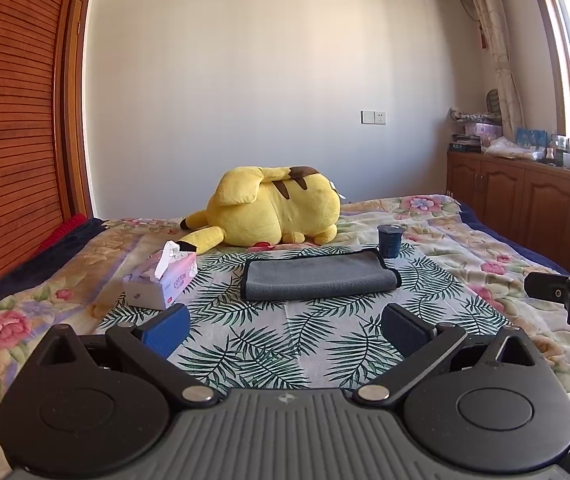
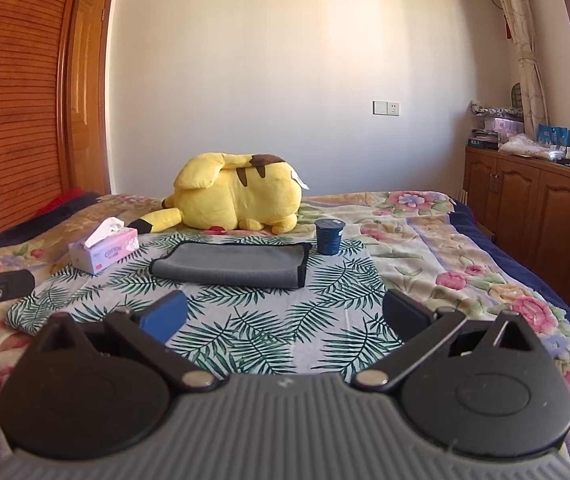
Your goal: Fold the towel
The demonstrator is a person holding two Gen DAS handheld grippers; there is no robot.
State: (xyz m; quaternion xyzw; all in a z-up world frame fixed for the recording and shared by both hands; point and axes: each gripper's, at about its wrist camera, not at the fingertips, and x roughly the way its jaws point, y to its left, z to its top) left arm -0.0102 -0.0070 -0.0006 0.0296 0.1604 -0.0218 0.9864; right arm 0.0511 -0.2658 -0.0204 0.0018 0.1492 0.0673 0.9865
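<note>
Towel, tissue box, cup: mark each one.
towel [image 1: 319, 276], left wrist view, middle of the grey top face
tissue box [image 2: 105, 254], right wrist view, printed front side
cup [image 2: 329, 240], right wrist view, dark blue side wall

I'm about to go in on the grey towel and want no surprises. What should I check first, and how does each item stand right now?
1. Left gripper open, nothing held: ok.
2. Right gripper open, nothing held: ok.
3. Grey towel lies flat on the leaf-print cloth, both grippers short of it: ok.
4. Dark cup stands close to the towel's far right corner: not ok.
5. Tissue box apart from the towel's left edge: ok.
6. How many layers the towel already has: cannot tell.
</note>
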